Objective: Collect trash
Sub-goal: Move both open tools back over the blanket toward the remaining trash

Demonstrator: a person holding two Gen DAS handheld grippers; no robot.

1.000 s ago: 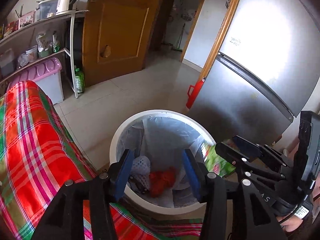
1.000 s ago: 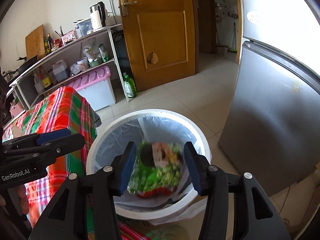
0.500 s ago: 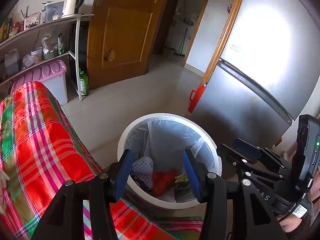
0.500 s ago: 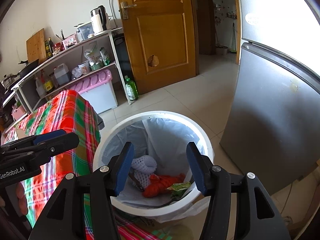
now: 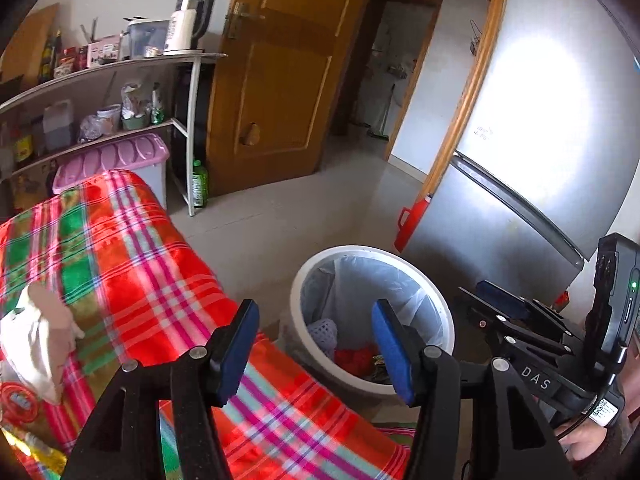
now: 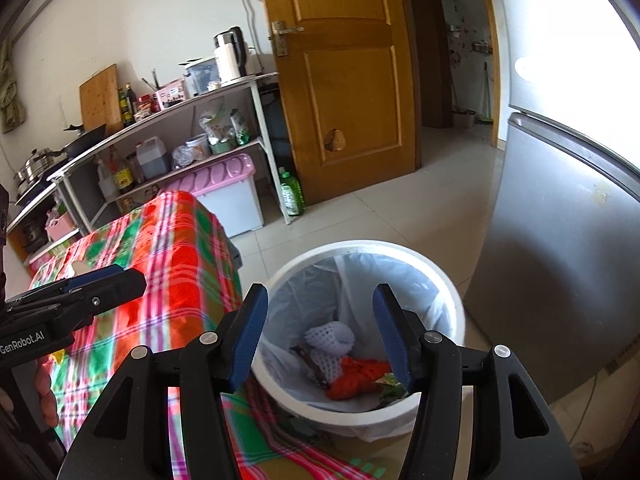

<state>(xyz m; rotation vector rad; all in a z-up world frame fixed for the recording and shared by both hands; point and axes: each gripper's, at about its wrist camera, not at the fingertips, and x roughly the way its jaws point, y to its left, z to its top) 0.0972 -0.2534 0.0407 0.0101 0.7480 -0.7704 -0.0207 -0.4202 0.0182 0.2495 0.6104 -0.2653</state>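
A white trash bin [image 6: 452,292] with a clear liner stands on the floor beside the table. It holds a white foam net [image 6: 330,338], an orange wad [image 6: 358,376] and a green wrapper [image 6: 390,386]. My right gripper [image 6: 320,336] is open and empty above the bin's near rim. My left gripper [image 5: 316,350] is open and empty over the table edge, left of the bin [image 5: 308,276]. On the table at left lie a crumpled white tissue [image 5: 34,344] and a red and yellow wrapper [image 5: 24,428].
The table wears a red and green plaid cloth [image 5: 132,256]. A silver fridge [image 6: 560,248] stands right of the bin. A shelf unit [image 6: 168,136], a pink-lidded box [image 6: 224,188], a green bottle [image 6: 291,194] and a wooden door [image 6: 344,80] are behind.
My right gripper opened and dropped the green wrapper into the bin. Both grippers have drawn back and left, so more of the table shows.
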